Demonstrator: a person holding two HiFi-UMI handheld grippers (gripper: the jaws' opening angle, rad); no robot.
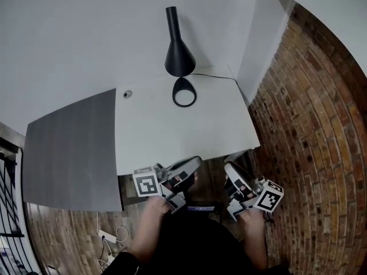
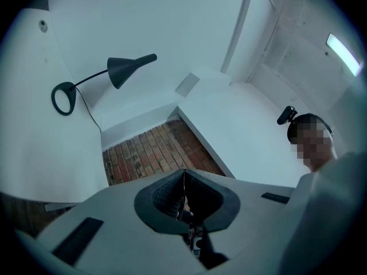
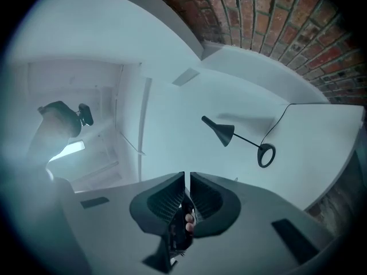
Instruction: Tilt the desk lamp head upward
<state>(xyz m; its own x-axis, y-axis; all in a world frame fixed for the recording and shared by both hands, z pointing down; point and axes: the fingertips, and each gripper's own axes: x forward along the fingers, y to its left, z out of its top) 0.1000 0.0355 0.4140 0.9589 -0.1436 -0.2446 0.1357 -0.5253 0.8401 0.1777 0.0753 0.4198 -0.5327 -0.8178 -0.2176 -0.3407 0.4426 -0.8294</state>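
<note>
On desk [image 1: 218, 125], lamp head [image 1: 179, 59] angled downward

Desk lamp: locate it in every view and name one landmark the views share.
Head view: desk lamp top centre, at the far edge of the white desk.
Left gripper view: desk lamp upper left.
Right gripper view: desk lamp right of centre.
Shared landmark: brickwork beside the desk.

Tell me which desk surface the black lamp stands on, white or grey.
The white desktop: the lamp stands near its far edge. The dark grey surface lies to its left, apart from the lamp.
</note>
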